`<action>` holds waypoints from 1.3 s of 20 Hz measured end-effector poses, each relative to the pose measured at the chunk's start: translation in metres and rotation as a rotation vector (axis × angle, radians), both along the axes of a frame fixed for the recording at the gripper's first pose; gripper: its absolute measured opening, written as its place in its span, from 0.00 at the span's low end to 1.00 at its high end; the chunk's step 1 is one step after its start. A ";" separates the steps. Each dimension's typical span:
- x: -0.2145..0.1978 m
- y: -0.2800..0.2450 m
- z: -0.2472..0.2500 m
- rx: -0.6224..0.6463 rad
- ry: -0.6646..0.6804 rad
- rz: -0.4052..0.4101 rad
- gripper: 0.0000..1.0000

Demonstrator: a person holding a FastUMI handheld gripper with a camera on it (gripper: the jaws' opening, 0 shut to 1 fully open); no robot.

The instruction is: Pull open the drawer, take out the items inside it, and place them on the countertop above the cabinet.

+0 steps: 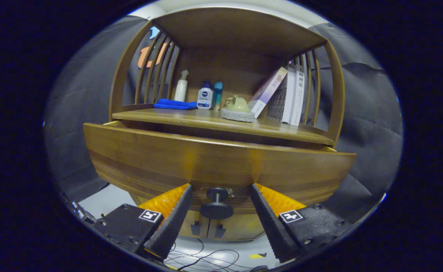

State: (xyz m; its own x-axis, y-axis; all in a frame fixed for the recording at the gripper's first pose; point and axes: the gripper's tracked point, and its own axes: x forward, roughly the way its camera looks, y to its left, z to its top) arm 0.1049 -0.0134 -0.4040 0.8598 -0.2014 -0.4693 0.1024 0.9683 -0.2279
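Gripper (221, 189) fingers apart, flanking drawer knob (216, 206) at lower centre, not pressing it. Drawer (206, 162) pulled out, front panel blocking view inside. Countertop (191, 119) above: blue cloth (175, 104), 3 bottles (205, 96), green teapot (238, 104), leaning books (287, 96).

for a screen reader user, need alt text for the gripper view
An open gripper straddles the dark round knob of a partly pulled-out brown wooden drawer, fingers not touching it. On the wooden countertop above stand bottles, a blue folded cloth and leaning books.
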 end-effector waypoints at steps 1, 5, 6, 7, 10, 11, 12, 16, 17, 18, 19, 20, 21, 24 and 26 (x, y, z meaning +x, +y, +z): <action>0.006 0.000 -0.002 -0.006 0.001 -0.003 0.99; 0.023 -0.002 -0.006 -0.049 -0.001 -0.008 0.99; 0.028 -0.003 -0.007 -0.053 0.000 -0.009 0.99; 0.033 -0.004 -0.008 -0.050 -0.001 -0.010 0.99; 0.047 -0.005 -0.011 -0.055 0.006 -0.011 0.99; 0.051 -0.006 -0.012 -0.066 0.011 -0.010 0.99; 0.055 -0.007 -0.013 -0.074 0.014 -0.010 0.99; 0.060 -0.007 -0.015 -0.090 0.015 -0.024 0.99; 0.060 -0.007 -0.015 -0.095 0.016 -0.024 0.99; 0.059 -0.007 -0.016 -0.100 0.019 -0.022 0.99; 0.058 -0.007 -0.016 -0.109 0.030 -0.018 0.99; 0.057 -0.007 -0.016 -0.112 0.043 -0.005 0.99; 0.055 -0.006 -0.015 -0.104 0.054 0.009 0.99; 0.039 -0.004 0.009 -0.064 0.028 0.022 1.00; 0.027 0.001 0.032 -0.028 0.000 0.044 1.00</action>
State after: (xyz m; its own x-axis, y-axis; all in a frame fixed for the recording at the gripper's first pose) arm 0.1315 -0.0121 -0.3719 0.8679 -0.1769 -0.4641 0.0602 0.9650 -0.2552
